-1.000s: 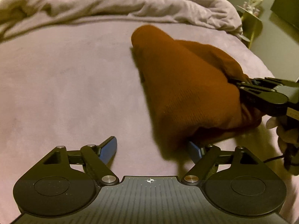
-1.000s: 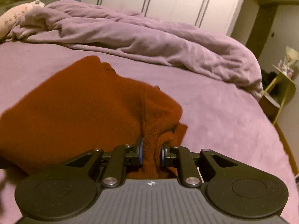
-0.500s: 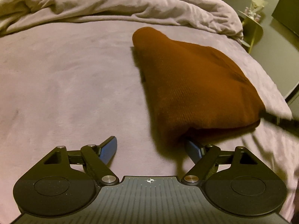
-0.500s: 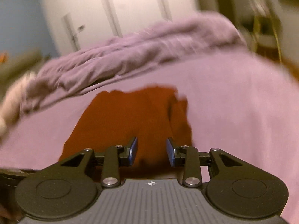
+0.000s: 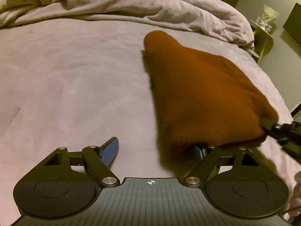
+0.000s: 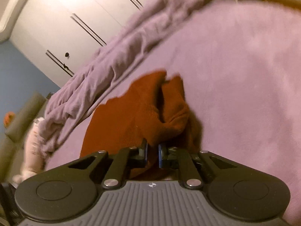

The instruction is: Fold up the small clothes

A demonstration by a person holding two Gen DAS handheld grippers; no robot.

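Mauve bedsheet [image 5: 75,86] stretches flat ahead, a crumpled duvet [image 5: 150,5] bunched behind it. On it lies the rust-brown knitted garment [image 5: 203,94], partly folded and humped. The right gripper [image 6: 152,150] has just been closing and now pinches the garment's near edge between narrow jaws. The left gripper [image 5: 156,150] gapes wide, one finger tucked under the cloth. Such a thin pinch may slip, letting the fold collapse. No containers are visible.
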